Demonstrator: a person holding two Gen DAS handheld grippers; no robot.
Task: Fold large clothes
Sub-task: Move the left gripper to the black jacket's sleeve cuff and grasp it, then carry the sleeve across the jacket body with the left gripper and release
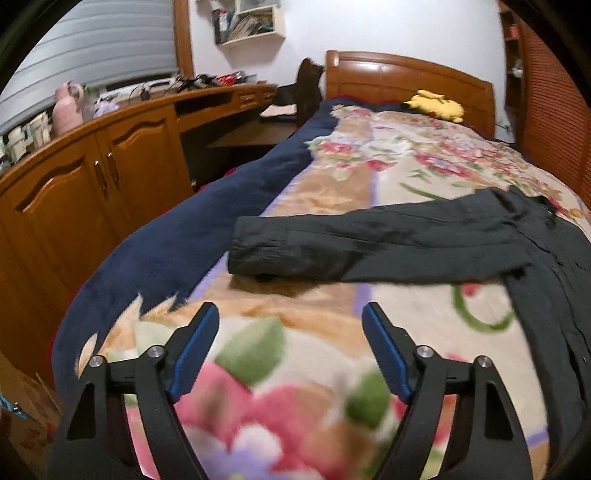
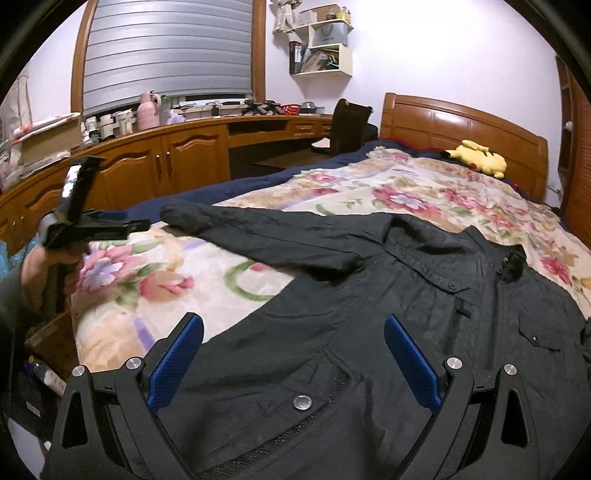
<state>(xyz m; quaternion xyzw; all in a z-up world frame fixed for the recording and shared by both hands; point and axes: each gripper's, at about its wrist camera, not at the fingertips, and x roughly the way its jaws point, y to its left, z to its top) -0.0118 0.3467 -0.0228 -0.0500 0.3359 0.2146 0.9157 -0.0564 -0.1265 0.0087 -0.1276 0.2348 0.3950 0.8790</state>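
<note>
Jacket spread flat on bed, sleeve stretched toward left edge; both grippers, left and right, spread, empty; sleeve fold judged next, cuff to be pinched

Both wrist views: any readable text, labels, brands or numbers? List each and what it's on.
None readable.
Books and folders on the wall shelf: spines too small and blurred.
Paper bag on the shelf: a faint mark, too small to read.
Boxes on the counter: no print legible.
Jacket: snaps and pockets, no visible label.
</note>
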